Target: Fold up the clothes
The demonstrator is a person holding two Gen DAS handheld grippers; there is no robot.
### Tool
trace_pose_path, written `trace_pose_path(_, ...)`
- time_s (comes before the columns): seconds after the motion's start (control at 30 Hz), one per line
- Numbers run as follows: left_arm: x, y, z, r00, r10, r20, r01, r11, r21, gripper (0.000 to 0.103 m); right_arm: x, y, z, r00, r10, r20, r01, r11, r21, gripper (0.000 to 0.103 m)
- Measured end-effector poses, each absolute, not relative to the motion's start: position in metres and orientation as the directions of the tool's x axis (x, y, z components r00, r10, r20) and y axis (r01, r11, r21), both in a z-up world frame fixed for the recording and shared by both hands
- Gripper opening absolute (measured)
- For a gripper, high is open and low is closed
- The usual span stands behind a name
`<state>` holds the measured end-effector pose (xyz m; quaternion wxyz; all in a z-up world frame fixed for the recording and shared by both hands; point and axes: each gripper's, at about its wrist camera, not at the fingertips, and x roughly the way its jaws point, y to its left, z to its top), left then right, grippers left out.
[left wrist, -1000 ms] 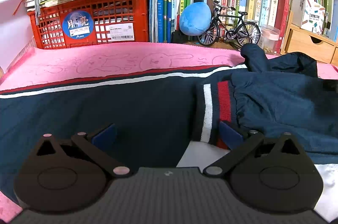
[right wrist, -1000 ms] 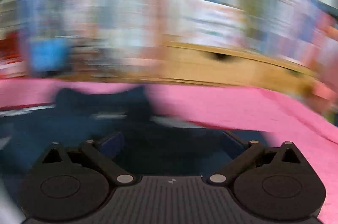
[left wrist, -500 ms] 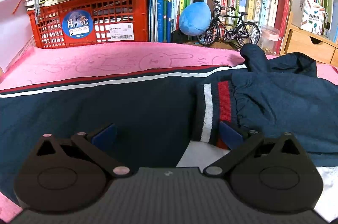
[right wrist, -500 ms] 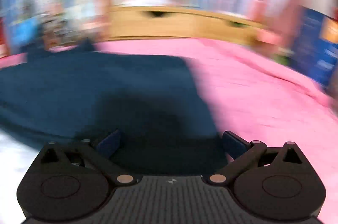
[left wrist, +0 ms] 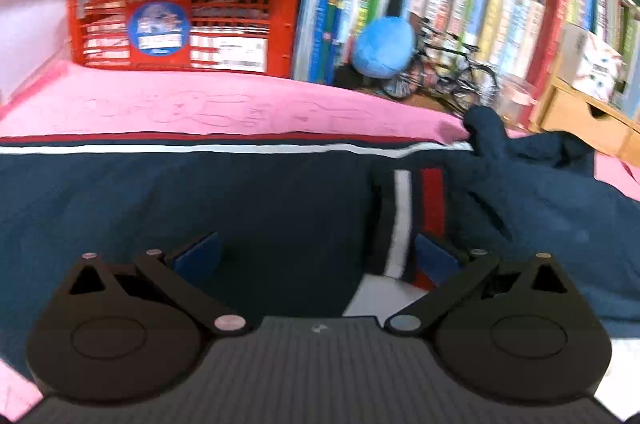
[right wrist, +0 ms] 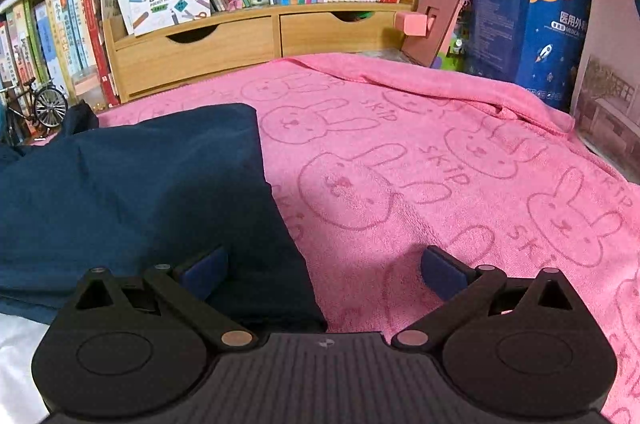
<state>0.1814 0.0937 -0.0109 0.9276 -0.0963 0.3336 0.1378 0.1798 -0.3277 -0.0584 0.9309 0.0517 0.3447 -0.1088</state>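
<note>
At far left a red crate stands behind the pink towel. The navy jacket lies flat on the towel, its striped cuff folded across near the left claw, which gapes wide, gripping nothing. Rightward, the right claw hangs equally wide and empty over the jacket's right edge.

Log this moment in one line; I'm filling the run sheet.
stage: mid-fold | left gripper: open | right gripper: open | navy jacket: on pink towel
</note>
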Motion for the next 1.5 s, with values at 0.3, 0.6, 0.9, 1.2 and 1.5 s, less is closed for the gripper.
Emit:
trace_pose_path(0.3,0.070,0.055,0.051,0.746,0.263,-0.612,-0.275,0.958,0.077,0.103,0.112,-0.291,-0.038,0.780,-0.090,-0.619,0.125,0.992,0.013,0.103)
trace_pose_path(0.6,-0.038,0.014,0.037,0.690,0.184,-0.700,-0.209,0.977,0.049,0.103,-0.060,-0.210,-0.034,0.796,0.112,-0.595,-0.151,0.988,-0.016,0.103)
trace_pose_path(0.9,-0.153,-0.011,0.023,0.665,0.178,-0.725,-0.197,0.979,0.060,0.103,-0.180,-0.207,-0.032,0.804,0.070,-0.591,-0.156,0.983,-0.096,0.103)
trace_pose_path(1.2,-0.180,-0.031,0.024,0.694,0.159,-0.702,-0.131,0.987,0.095,0.103,-0.233,-0.213,-0.035,0.807,0.058,-0.588,-0.176,0.974,-0.144,0.103)
trace_pose_path(1.5,-0.151,0.015,0.026,0.739,0.110,-0.665,-0.159,0.987,-0.014,0.103,-0.208,-0.209,-0.037,0.822,0.041,-0.568,-0.148,0.978,-0.144,0.103)
